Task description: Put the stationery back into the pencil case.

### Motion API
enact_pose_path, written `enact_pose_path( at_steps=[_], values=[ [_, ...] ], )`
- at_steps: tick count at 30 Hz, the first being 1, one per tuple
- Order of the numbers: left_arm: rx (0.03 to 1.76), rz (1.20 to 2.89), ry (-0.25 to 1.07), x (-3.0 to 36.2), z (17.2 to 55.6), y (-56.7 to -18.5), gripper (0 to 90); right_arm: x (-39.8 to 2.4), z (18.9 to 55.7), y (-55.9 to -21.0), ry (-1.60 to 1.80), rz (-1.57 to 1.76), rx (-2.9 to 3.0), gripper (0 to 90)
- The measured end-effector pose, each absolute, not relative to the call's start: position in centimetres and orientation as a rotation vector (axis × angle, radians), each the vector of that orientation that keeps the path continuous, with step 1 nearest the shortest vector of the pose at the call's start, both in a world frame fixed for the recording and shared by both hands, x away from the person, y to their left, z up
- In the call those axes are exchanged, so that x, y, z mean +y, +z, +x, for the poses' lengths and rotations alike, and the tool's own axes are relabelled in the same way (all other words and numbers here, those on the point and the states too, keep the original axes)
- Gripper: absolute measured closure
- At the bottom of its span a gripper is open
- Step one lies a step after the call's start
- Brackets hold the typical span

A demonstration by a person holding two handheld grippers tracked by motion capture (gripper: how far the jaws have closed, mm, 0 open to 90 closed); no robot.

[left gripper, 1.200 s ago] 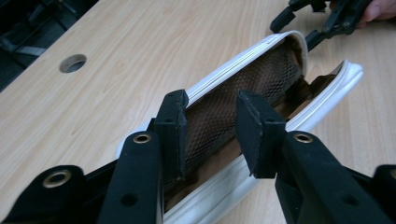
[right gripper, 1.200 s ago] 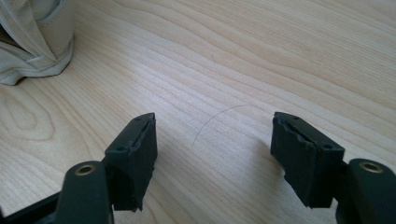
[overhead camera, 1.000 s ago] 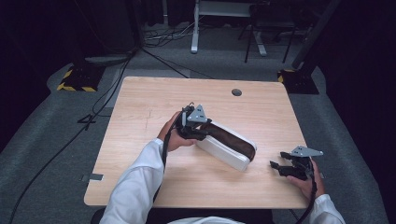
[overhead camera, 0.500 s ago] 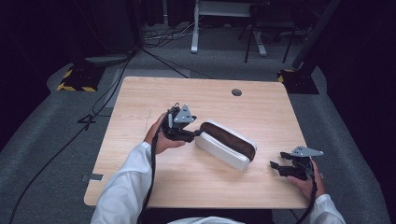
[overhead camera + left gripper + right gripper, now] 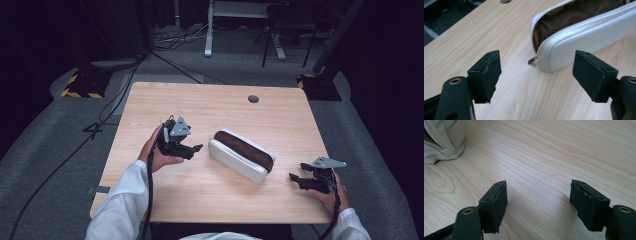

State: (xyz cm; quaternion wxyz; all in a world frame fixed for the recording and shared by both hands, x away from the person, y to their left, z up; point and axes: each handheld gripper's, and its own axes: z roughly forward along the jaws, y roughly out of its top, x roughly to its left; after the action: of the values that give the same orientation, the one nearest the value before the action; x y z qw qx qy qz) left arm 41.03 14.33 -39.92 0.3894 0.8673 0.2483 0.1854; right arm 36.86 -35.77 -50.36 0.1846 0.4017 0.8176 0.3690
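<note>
A white pencil case with a brown corduroy lining lies unzipped at the middle of the wooden table. In the left gripper view its open end faces me, with the metal zip pull lying on the wood. My left gripper is open a short way left of the case, touching nothing; its jaws stand wide apart. My right gripper is open near the front right edge, apart from the case. The right gripper view has a corner of the case at its top left.
A round cable hole sits near the table's far edge. Cables trail from both grippers off the front edge. A thin hair or scratch marks the wood ahead of the right gripper. Dark floor with stands and cables surrounds the table.
My left gripper has drawn back to the left, away from the case's end, and now stands clear of it. The right gripper has stayed put.
</note>
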Motion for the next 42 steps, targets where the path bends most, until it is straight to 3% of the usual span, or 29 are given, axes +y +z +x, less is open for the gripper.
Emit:
enact_pose_path(
  at_steps=[11, 31, 42],
  values=[
    [0.718, 2.229, 0.475, 17.6, 39.5, -41.7, 17.4, -35.8, 36.8, -50.3, 1.033, 1.142, 2.3, 30.8],
    [0.942, 2.288, 0.555, 23.1, 36.1, -46.4, 18.3, -35.8, 36.7, -50.4, 1.039, 1.148, 2.294, 30.6],
    [1.028, 2.235, 0.498, 25.0, 35.0, -48.7, 17.8, -35.8, 36.6, -50.4, 1.035, 1.148, 2.293, 30.4]
  ],
)
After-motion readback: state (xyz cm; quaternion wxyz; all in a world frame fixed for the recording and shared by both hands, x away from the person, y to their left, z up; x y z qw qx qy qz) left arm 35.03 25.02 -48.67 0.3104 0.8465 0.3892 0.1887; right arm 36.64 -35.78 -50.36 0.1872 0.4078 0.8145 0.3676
